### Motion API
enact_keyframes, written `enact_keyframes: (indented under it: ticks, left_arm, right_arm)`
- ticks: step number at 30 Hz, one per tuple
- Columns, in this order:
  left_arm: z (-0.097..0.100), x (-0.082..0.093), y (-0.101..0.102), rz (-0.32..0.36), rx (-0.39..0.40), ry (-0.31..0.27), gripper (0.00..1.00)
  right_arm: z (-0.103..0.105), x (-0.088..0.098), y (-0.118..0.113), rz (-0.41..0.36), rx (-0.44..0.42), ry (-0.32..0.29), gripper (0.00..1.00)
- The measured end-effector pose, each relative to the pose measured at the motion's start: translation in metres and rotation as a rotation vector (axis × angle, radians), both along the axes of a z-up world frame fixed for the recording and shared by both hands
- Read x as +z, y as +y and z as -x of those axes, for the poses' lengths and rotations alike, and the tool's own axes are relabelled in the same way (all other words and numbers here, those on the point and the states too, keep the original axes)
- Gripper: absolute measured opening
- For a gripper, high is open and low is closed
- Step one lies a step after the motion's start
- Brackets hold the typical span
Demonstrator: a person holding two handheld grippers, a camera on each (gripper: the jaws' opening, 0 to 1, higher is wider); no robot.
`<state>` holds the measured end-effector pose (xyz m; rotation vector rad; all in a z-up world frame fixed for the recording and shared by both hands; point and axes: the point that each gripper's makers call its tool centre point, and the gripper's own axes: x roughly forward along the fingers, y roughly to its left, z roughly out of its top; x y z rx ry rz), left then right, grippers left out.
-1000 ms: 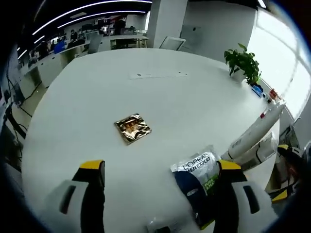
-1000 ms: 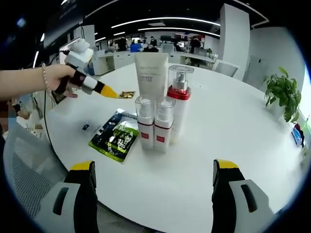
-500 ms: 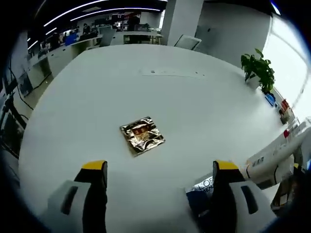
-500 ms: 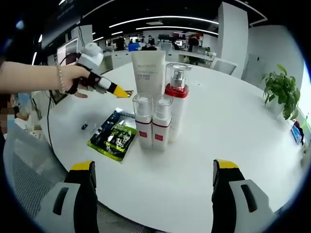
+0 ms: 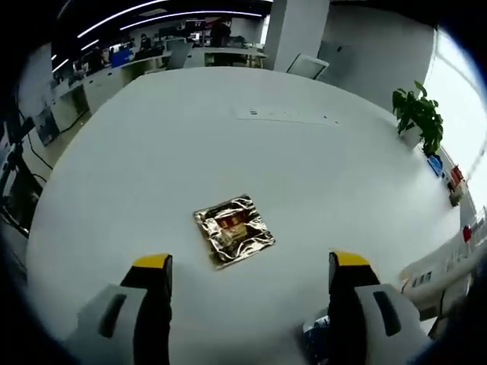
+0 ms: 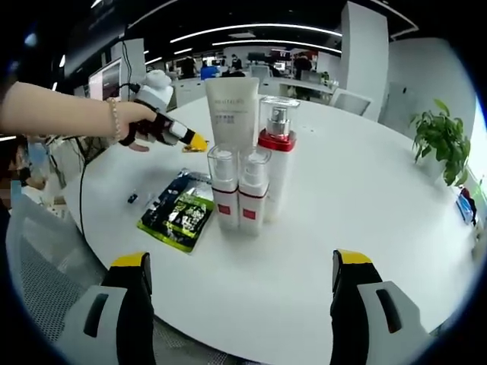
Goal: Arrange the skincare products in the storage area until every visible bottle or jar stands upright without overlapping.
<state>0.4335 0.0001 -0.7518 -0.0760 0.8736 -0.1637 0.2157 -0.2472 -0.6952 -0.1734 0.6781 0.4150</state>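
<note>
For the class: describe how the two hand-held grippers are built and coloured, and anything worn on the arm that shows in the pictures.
The left gripper has two pale grey jaws with black inner faces, yellow tips and a dark slot in each. The right gripper is built the same way. In the right gripper view the left gripper has a white rounded body, a black middle and a yellow tip. The hand holding it has a thin beaded bracelet at the wrist; the forearm is bare.
</note>
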Motion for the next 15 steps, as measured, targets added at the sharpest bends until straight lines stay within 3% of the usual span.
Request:
enact_keyframes:
  ticks: [8, 15]
  left_arm:
    - [-0.017, -0.003, 0.006, -0.055, 0.034, -0.028, 0.74]
    - [-0.027, -0.012, 0.01, -0.09, 0.043, -0.017, 0.68]
  right_arm:
    - [0.0, 0.0, 0.0, -0.003, -0.003, 0.001, 0.98]
    - [-0.001, -0.001, -0.001, -0.009, -0.01, 0.001, 0.98]
